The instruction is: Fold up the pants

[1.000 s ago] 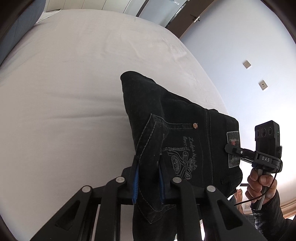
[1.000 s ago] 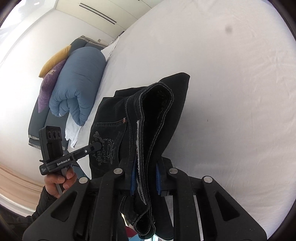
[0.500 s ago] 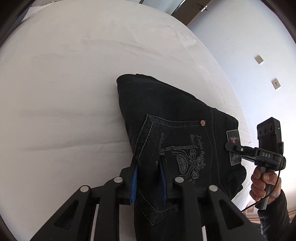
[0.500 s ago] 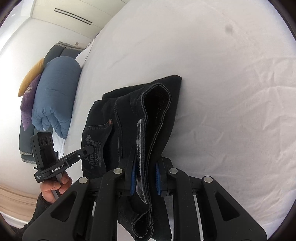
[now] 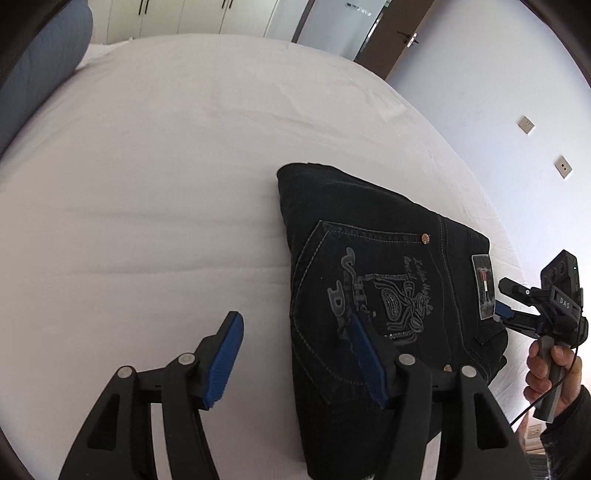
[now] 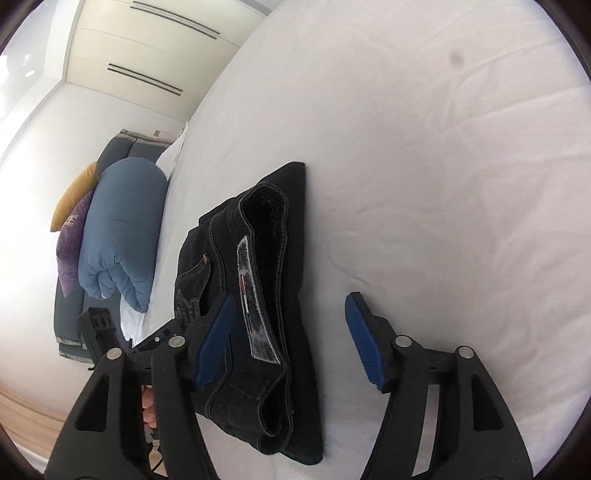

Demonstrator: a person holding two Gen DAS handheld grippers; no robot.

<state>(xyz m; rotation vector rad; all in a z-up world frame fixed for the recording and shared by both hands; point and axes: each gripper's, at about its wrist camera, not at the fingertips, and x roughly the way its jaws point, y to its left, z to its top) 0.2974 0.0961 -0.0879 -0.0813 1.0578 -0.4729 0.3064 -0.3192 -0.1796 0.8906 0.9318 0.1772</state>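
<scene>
The black jeans (image 5: pixel 384 266) lie folded in a compact stack on the white bed sheet (image 5: pixel 147 184), back pocket with pale embroidery facing up. In the right wrist view the jeans (image 6: pixel 266 295) show their waistband edge and label. My left gripper (image 5: pixel 295 354) is open, its blue pads astride the stack's left edge, holding nothing. My right gripper (image 6: pixel 288 339) is open at the waistband side, holding nothing. It also shows in the left wrist view (image 5: pixel 506 306) at the stack's right edge.
A rolled blue duvet (image 6: pixel 122 236) with purple and mustard pillows (image 6: pixel 72 229) lies at the head of the bed. Wardrobe doors (image 6: pixel 147 55) stand beyond it. A pale wall with sockets (image 5: pixel 524 125) and a door (image 5: pixel 402 33) border the bed's far side.
Both grippers were shut on the jeans and holding them up. Now the jeans rest flat on the bed and both grippers have opened and let go.
</scene>
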